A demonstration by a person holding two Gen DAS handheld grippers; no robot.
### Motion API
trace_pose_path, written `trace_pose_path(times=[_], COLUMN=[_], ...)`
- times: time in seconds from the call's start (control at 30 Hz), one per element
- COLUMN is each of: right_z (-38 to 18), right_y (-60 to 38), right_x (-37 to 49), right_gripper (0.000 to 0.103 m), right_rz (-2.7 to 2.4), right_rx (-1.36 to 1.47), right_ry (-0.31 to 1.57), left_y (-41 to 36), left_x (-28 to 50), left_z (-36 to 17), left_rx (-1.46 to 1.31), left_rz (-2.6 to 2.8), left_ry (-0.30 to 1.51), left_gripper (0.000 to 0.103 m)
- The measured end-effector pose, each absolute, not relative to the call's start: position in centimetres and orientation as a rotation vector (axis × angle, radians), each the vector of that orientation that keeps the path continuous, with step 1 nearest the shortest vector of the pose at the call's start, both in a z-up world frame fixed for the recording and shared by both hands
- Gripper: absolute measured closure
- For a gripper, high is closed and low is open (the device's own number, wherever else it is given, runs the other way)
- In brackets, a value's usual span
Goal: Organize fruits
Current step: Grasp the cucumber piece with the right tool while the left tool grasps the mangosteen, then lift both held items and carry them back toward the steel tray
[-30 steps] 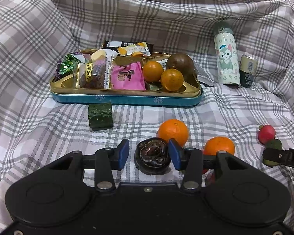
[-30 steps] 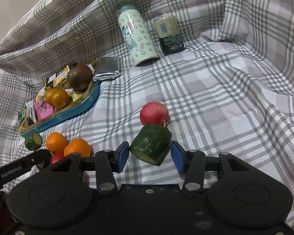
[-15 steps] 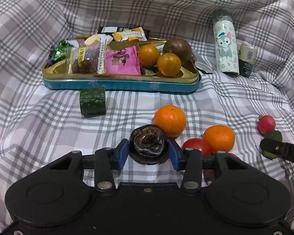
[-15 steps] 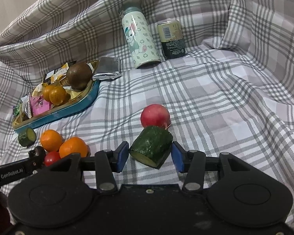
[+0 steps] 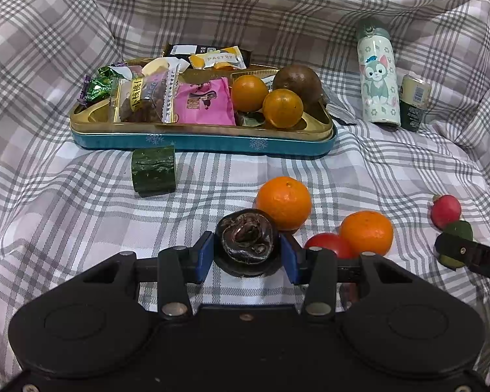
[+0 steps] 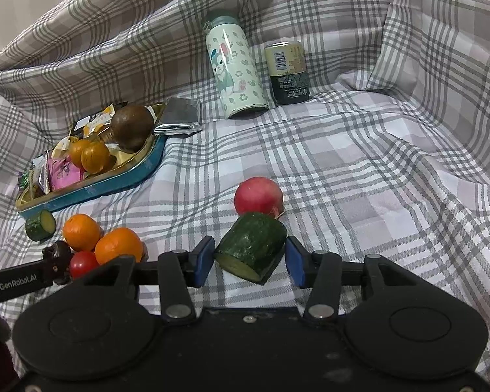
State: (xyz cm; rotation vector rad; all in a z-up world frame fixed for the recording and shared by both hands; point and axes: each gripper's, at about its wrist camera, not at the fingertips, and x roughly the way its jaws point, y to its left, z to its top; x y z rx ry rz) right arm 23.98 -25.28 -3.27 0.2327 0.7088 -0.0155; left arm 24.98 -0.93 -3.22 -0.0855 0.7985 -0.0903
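Note:
My left gripper (image 5: 246, 256) is shut on a dark wrinkled fruit (image 5: 246, 240), just above the plaid cloth. Two oranges (image 5: 284, 202) (image 5: 366, 232) and a red tomato (image 5: 328, 245) lie right beside it. My right gripper (image 6: 250, 258) has both pads against a cucumber piece (image 6: 251, 245), with a red radish (image 6: 258, 197) touching it behind. A second cucumber piece (image 5: 153, 170) lies in front of the teal and gold tray (image 5: 202, 142). The tray holds two small oranges (image 5: 282, 107), a brown fruit (image 5: 297, 83) and snack packets (image 5: 204, 101).
A cartoon-printed bottle (image 6: 235, 65) and a dark can (image 6: 289, 72) stand at the back. A silver packet (image 6: 179, 116) lies by the tray's corner. Folds of the cloth (image 6: 441, 65) rise on all sides around the flat middle.
The left pads have closed onto the dark fruit, and that gripper has shifted slightly over the cloth. The right gripper and its cucumber piece have hardly moved.

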Motion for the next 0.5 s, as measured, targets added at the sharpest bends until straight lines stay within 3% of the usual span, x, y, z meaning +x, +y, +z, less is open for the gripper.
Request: trace_pose_path(times=[0.5], right_z=[-1.9], right_y=[-24.1], right_x=[22.7], right_gripper=[0.054], right_rz=[0.051], right_rx=[0.191], right_ry=[0.646], left_y=[-0.2], left_x=[24.5], left_z=[-2.7], left_rx=[-0.122], left_rz=[-0.1], left_ry=[0.765], left_gripper=[0.053])
